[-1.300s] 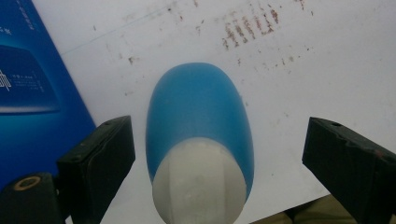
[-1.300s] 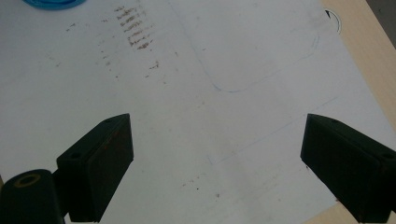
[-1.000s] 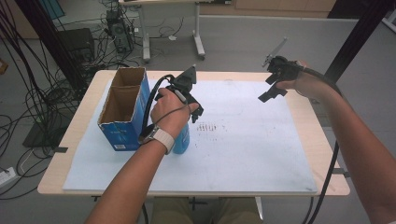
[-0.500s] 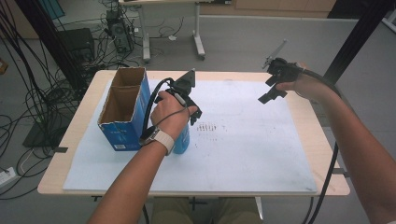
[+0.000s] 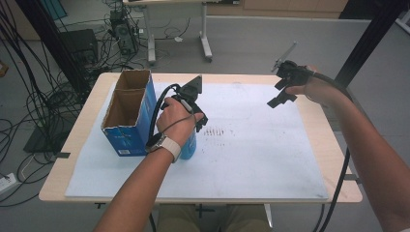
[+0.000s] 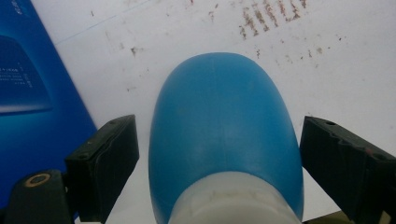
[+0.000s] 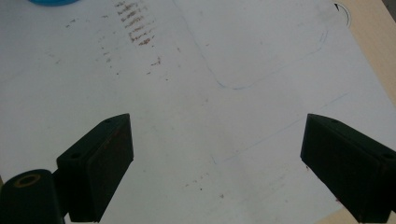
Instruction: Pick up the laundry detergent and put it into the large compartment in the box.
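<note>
Nothing has shifted — left gripper [image 6: 219, 154] jaws spread around blue bottle [image 6: 224, 135], right gripper [image 7: 215, 163] jaws spread.

1. The bottle [image 6: 224, 135] is blue with a white collar.
2. The box [image 5: 126, 126] is blue outside, brown cardboard inside.
3. The mat [image 5: 251, 159] is white, flecked with rows of brown marks.
4. The table [image 5: 333, 159] is pale wood.
5. Both grippers' jaws are black.
</note>
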